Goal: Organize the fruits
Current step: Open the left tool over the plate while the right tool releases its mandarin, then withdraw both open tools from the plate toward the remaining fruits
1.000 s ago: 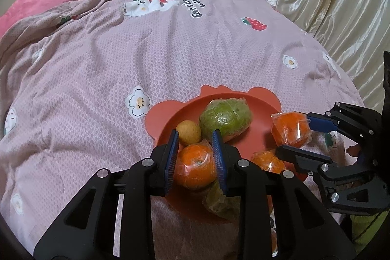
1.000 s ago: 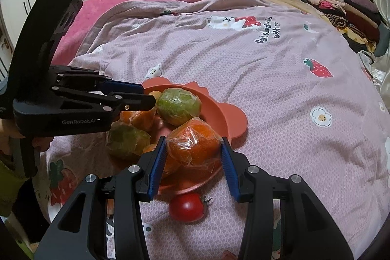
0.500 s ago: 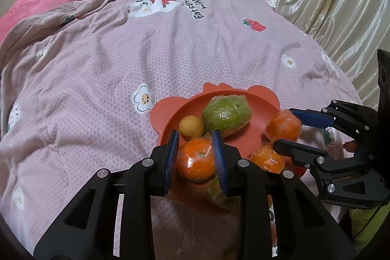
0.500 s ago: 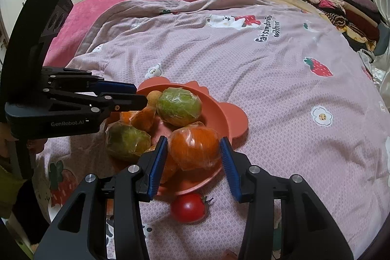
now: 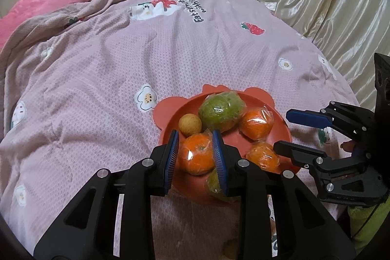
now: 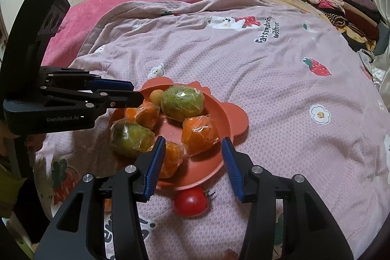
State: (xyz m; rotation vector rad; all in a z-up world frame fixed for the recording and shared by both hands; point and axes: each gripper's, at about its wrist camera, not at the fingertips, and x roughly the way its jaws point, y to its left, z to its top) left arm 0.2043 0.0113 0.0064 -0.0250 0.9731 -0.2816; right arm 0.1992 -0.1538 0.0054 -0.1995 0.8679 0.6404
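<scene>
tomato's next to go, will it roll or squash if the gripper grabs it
The tomato looks round and smooth, so on the soft blanket it may roll if nudged. Its glossy skin suggests a slippery, easily bruised grip, so close gently. It seems light.

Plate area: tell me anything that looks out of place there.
One thing stands out: a red tomato lies on the bedspread just outside the near rim of the orange plate, while the wrapped oranges and green fruits sit on the plate. A further small fruit shows only partly on the bedspread behind the left gripper.
</scene>
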